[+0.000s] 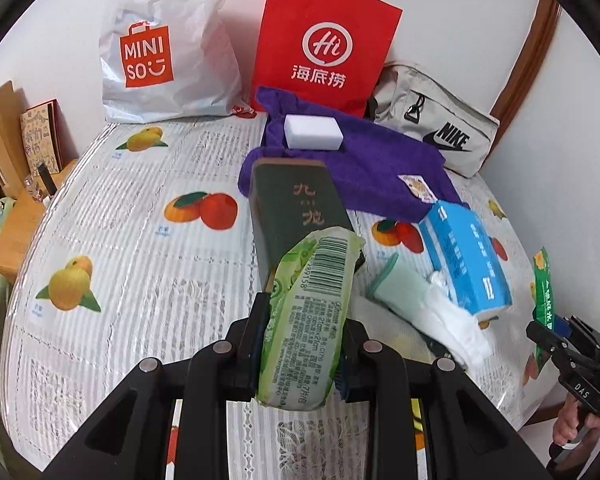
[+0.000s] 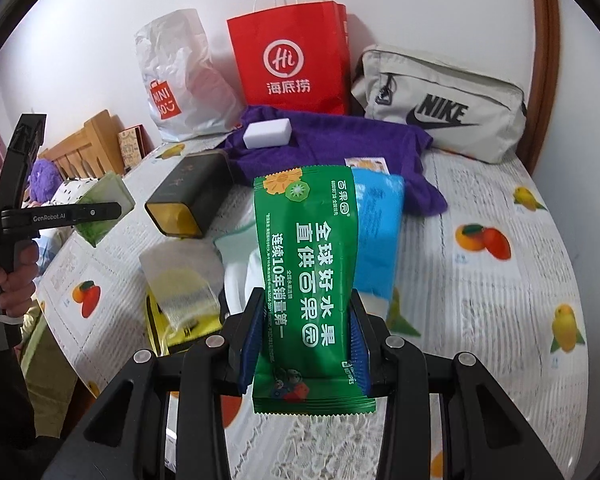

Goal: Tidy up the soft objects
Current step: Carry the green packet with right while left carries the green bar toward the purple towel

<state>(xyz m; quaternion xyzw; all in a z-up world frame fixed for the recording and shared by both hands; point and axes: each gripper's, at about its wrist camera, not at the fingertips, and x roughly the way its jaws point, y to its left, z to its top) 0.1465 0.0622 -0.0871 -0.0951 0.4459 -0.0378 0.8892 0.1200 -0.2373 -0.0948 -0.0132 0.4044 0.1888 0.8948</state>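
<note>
In the left wrist view my left gripper (image 1: 306, 314) is shut on a pale green tissue pack (image 1: 312, 304), held upright above the table with its barcode side facing me. My right gripper (image 2: 306, 300) is shut on a dark green wipes packet (image 2: 308, 276), also lifted off the table. Each gripper shows at the edge of the other's view, the left gripper (image 2: 100, 210) and the right gripper (image 1: 556, 336). Below lie a purple towel (image 1: 380, 172) with a white sponge block (image 1: 314, 132) on it, a blue tissue pack (image 1: 466, 256) and a white cloth (image 1: 456, 324).
A dark green box (image 1: 296, 204) lies on the fruit-print tablecloth (image 1: 140, 240) in front of the towel. A Miniso plastic bag (image 1: 168, 48), a red paper bag (image 1: 324, 44) and a Nike pouch (image 1: 440, 128) stand along the back wall. A mesh pouch (image 2: 184, 280) lies near the left edge.
</note>
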